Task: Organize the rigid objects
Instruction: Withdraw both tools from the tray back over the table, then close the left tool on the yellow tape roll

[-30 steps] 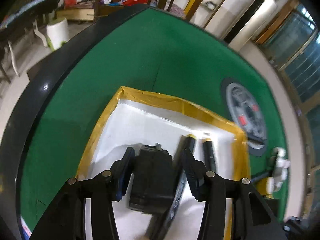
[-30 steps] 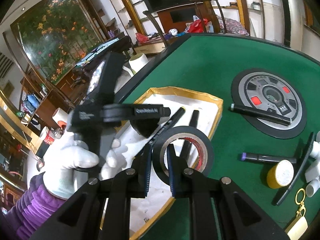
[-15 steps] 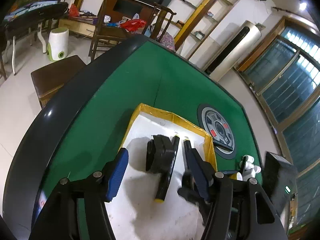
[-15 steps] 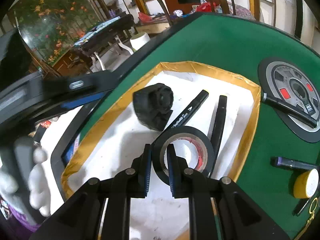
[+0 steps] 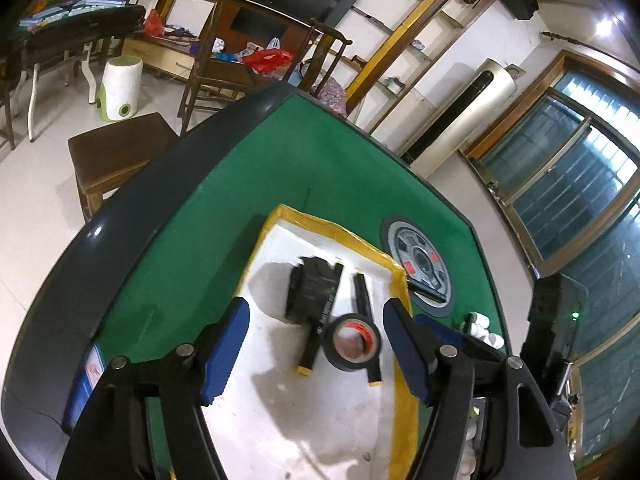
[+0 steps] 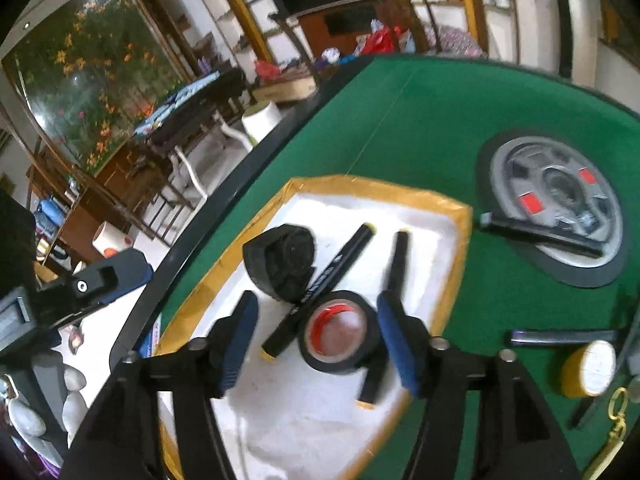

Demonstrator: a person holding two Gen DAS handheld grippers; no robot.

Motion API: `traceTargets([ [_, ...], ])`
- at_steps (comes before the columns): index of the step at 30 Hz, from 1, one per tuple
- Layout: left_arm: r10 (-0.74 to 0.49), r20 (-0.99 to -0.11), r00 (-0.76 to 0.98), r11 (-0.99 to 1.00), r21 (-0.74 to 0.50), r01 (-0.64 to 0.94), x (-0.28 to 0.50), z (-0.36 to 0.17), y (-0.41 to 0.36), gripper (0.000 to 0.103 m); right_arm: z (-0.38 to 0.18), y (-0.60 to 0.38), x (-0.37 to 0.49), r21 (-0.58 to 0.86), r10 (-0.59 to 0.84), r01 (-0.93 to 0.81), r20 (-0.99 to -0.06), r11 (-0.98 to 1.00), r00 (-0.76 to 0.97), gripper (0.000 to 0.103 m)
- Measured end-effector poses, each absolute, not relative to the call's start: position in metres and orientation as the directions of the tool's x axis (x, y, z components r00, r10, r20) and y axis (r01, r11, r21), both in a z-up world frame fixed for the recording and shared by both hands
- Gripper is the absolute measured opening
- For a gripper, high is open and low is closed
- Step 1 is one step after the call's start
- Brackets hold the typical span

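Observation:
A white tray with a yellow taped rim (image 5: 328, 227) (image 6: 372, 185) lies on the green table. In it lie a black block-shaped object (image 5: 310, 292) (image 6: 285, 262), two black markers (image 5: 323, 318) (image 6: 328, 280) and a black tape roll (image 5: 352, 342) (image 6: 340, 332). The roll rests on the second marker (image 5: 362, 296) (image 6: 396, 264). My right gripper (image 6: 318, 344) is open, its fingers either side of the roll and apart from it. My left gripper (image 5: 316, 348) is open and empty, held above the tray.
A round grey dial plate (image 5: 420, 264) (image 6: 556, 208) sits right of the tray with a black marker (image 6: 540, 234) across it. A purple-capped marker (image 6: 560, 336), a yellow tape roll (image 6: 588, 368), a gold key ring (image 6: 616, 412) and white caps (image 5: 480, 328) lie at the right.
My right gripper has opened and let the black tape roll go onto the tray. My left gripper has pulled back and up from the tray, open and empty.

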State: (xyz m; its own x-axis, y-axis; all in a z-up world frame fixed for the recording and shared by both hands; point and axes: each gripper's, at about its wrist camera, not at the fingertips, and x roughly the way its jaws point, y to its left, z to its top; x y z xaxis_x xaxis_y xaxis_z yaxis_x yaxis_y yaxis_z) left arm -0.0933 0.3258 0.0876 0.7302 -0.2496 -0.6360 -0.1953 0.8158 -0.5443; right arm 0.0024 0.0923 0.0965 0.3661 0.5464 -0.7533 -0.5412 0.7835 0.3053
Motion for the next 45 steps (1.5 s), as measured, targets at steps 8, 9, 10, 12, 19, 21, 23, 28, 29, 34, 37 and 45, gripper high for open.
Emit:
traceTargets([
  [8, -0.309, -0.645, 0.699, 0.839, -0.531, -0.119, -0.092, 0.099, 0.272, 0.073, 0.115, -0.006, -0.007, 0.286, 0.500, -0.442, -0.701, 0.850, 0.508, 0.071],
  [9, -0.316, -0.648, 0.693, 0.842, -0.528, -0.110, -0.090, 0.100, 0.266, 0.073, 0.115, -0.020, -0.006, 0.289, 0.489, -0.420, -0.697, 0.860, 0.524, 0.071],
  [10, -0.322, -0.652, 0.687, 0.847, -0.522, -0.098, -0.089, 0.101, 0.257, 0.073, 0.114, -0.042, -0.006, 0.292, 0.472, -0.387, -0.692, 0.875, 0.546, 0.071],
  [12, -0.332, -0.663, 0.671, 0.861, -0.503, -0.071, -0.085, 0.102, 0.236, 0.073, 0.113, -0.067, -0.005, 0.294, 0.442, -0.335, -0.687, 0.895, 0.577, 0.071],
  [19, -0.357, -0.714, 0.602, 0.901, -0.434, 0.020, -0.061, 0.099, 0.155, 0.073, 0.093, -0.171, 0.002, 0.309, 0.322, -0.145, -0.663, 0.940, 0.675, 0.071],
  [21, -0.347, -0.730, 0.589, 0.917, -0.394, 0.052, -0.052, 0.093, 0.126, 0.073, 0.085, -0.192, 0.005, 0.311, 0.294, -0.107, -0.655, 0.944, 0.696, 0.071],
  [23, -0.321, -0.747, 0.582, 0.935, -0.349, 0.067, -0.045, 0.088, 0.105, 0.073, 0.078, -0.208, 0.006, 0.319, 0.282, -0.085, -0.646, 0.944, 0.710, 0.071],
  [28, -0.233, -0.777, 0.585, 0.972, -0.203, 0.118, -0.022, 0.063, 0.055, 0.073, 0.062, -0.229, 0.006, 0.330, 0.262, -0.052, -0.634, 0.943, 0.728, 0.071],
  [29, -0.219, -0.781, 0.585, 0.976, -0.180, 0.126, -0.018, 0.058, 0.049, 0.073, 0.061, -0.232, 0.006, 0.341, 0.268, -0.048, -0.637, 0.939, 0.723, 0.071],
  [34, -0.168, -0.806, 0.568, 0.984, -0.107, 0.139, -0.001, 0.036, 0.029, 0.073, 0.062, -0.230, 0.004, 0.377, 0.314, -0.077, -0.623, 0.923, 0.717, 0.071],
  [37, -0.159, -0.812, 0.561, 0.987, -0.113, 0.117, 0.010, 0.027, 0.026, 0.073, 0.062, -0.227, 0.004, 0.379, 0.332, -0.099, -0.621, 0.920, 0.710, 0.071],
  [45, -0.134, -0.793, 0.595, 0.990, -0.081, 0.115, 0.028, 0.020, 0.008, 0.070, 0.057, -0.237, 0.006, 0.423, 0.356, -0.082, -0.626, 0.903, 0.693, 0.072],
])
